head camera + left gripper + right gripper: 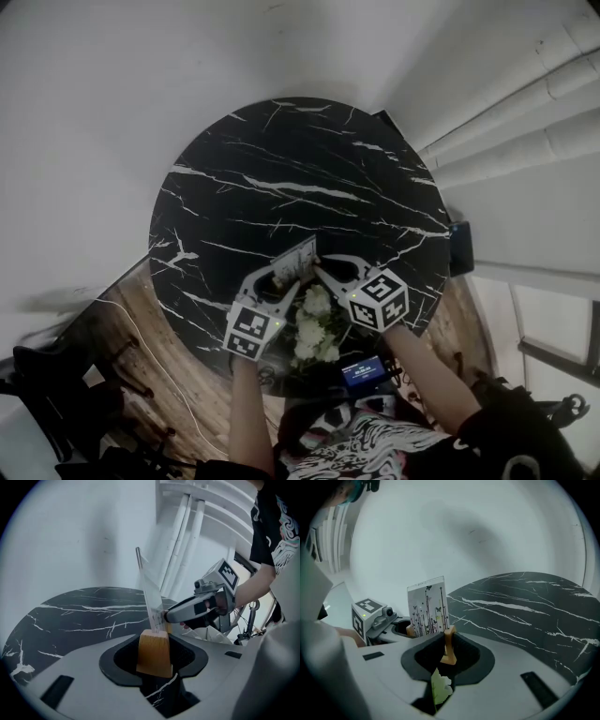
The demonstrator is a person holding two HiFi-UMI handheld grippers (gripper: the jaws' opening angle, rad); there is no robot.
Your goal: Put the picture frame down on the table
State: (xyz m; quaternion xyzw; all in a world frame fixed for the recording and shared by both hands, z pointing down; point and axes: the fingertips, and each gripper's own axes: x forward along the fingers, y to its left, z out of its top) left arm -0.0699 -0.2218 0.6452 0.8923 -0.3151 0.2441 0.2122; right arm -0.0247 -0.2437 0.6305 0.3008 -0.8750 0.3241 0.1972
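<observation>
The picture frame (296,262) is a clear panel with a printed card, standing on two small wooden feet. Both grippers hold it over the near part of the round black marble table (281,169). My left gripper (277,275) is shut on one wooden foot (154,654), and the panel (149,592) rises edge-on above it. My right gripper (320,269) is shut on the other wooden foot (449,647), beside the printed card (427,605). Each gripper view shows the other gripper: the right gripper (169,616) and the left gripper (396,625). Whether the feet touch the table cannot be told.
White flowers (314,328) stand at the table's near edge between my arms, with a leaf (439,686) under the right jaws. A device with a blue screen (364,372) lies below them. White pipes (525,103) run along the wall at right. Wooden floor (141,347) surrounds the table.
</observation>
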